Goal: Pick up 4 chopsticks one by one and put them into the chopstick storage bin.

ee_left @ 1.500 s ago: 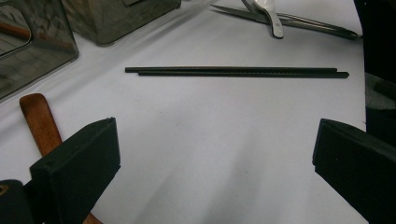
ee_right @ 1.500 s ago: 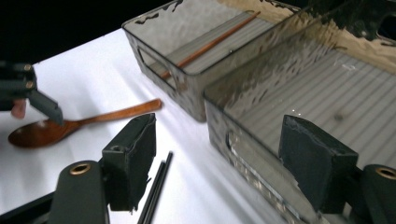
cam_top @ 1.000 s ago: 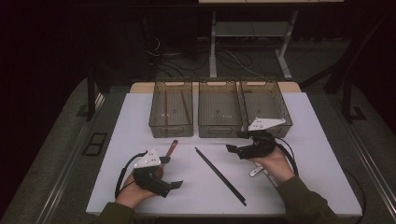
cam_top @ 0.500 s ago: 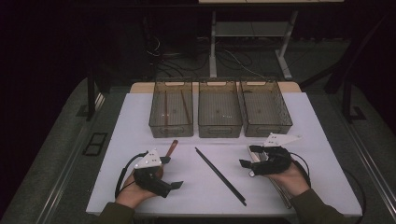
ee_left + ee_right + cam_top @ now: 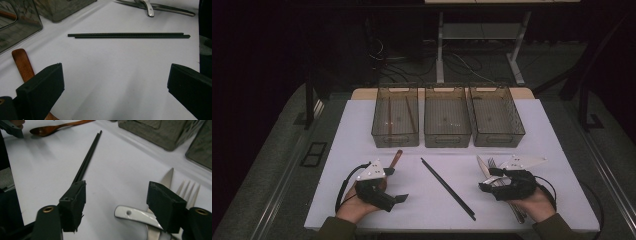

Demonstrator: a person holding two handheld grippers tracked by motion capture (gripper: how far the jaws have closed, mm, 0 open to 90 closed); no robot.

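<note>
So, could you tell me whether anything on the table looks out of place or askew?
Nothing looks spilled or damaged. The three bins stand in a tidy row. The black chopsticks lie loose and diagonal on the white mat, and the knife, fork and spoon lie overlapping in a small heap by the right gripper, whose jaws are open above them.

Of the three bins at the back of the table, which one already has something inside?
The left bin: two long brown sticks lie in it. The middle bin and the right bin look bare inside.
</note>
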